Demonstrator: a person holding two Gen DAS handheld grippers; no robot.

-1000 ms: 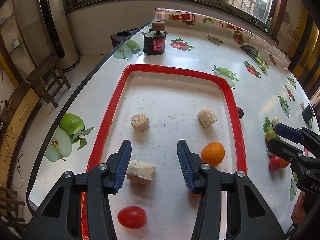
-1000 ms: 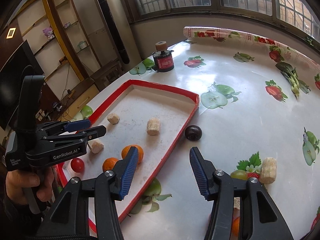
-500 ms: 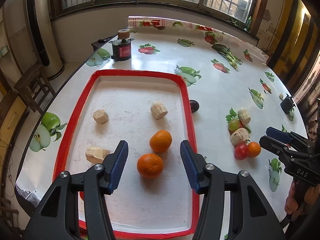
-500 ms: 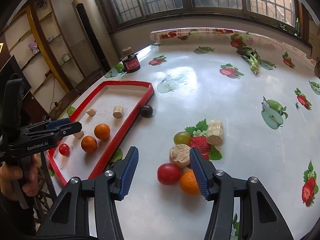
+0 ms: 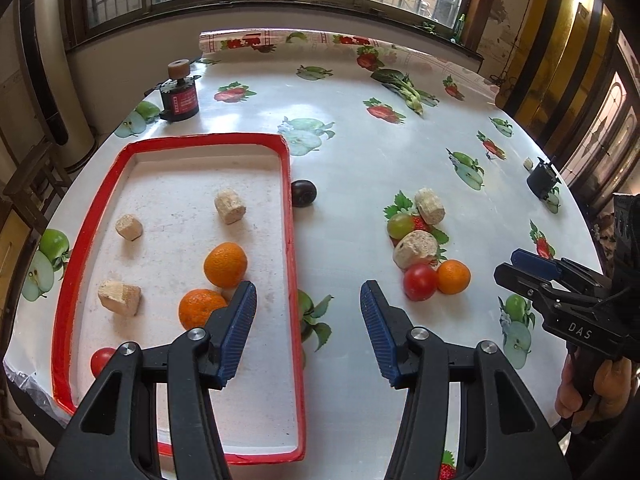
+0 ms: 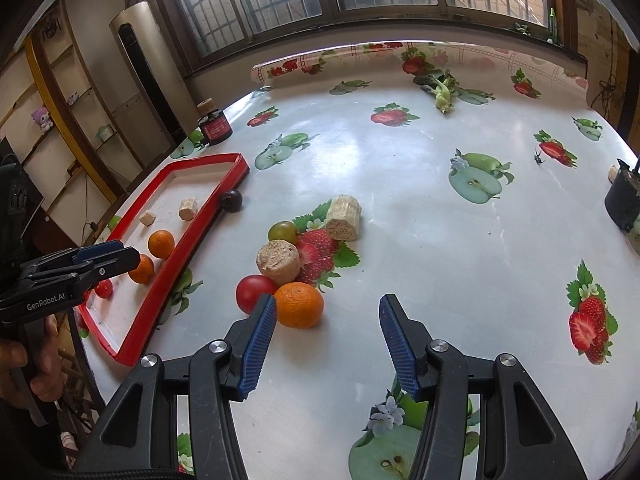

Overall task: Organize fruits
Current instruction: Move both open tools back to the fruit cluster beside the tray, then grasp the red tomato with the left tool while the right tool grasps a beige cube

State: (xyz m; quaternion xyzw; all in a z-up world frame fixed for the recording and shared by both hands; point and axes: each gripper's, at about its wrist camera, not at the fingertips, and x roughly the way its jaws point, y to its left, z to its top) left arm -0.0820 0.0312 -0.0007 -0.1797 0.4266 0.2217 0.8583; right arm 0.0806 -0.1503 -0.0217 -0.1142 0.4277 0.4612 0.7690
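Observation:
A red-rimmed tray holds two oranges, several beige chunks and a red tomato. My left gripper hangs open above the tray's right rim, nothing between its pads. To the right on the table lie an orange, a red tomato, two beige chunks, a green fruit and a dark plum beside the tray. My right gripper is open just in front of that orange, which sits past its left finger.
A black jar with a red label stands beyond the tray. A small black object sits near the table's right edge. The tablecloth carries printed fruit. The table's left edge runs close to the tray; a chair stands below it.
Both grippers swung to the right. The left went from over the tray's inside to its right rim and its jaws widened. The right went from the tray's edge to the loose fruit.

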